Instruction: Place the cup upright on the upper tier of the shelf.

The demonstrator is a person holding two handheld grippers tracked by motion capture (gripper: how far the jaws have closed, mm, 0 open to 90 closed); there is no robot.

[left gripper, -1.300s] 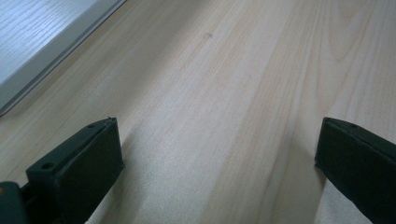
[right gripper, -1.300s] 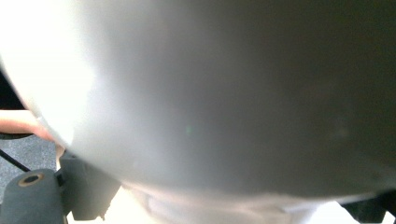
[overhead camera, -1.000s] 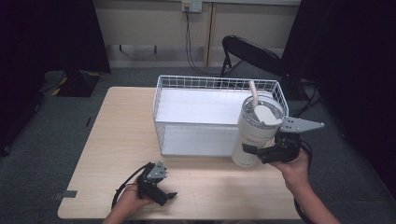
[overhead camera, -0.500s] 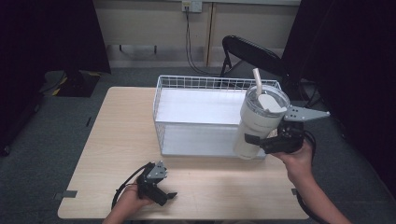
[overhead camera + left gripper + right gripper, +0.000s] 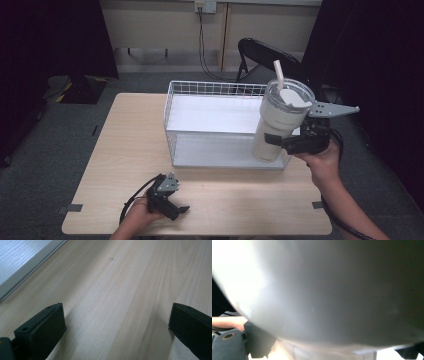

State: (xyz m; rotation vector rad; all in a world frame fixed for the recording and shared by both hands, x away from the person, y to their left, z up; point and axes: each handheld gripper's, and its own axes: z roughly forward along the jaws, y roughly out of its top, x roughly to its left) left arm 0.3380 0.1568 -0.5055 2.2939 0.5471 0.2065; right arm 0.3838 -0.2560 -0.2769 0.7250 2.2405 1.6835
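While we look from above, our right tool (image 5: 280,141) clamps the tumbler (image 5: 278,125) aloft over the basket's (image 5: 218,90) near corner (top-heavy, it could slip). Left gripper view: our left tool (image 5: 116,322) rests spread on the surface (image 5: 125,280). Right gripper view: the tumbler's wall (image 5: 337,290) looms close.

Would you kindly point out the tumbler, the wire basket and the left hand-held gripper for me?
tumbler (image 5: 274,131): high view, on its white side wall.
wire basket (image 5: 215,89): high view, on its far rim.
left hand-held gripper (image 5: 179,210): high view, midway between its open jaw tips, low over the table.
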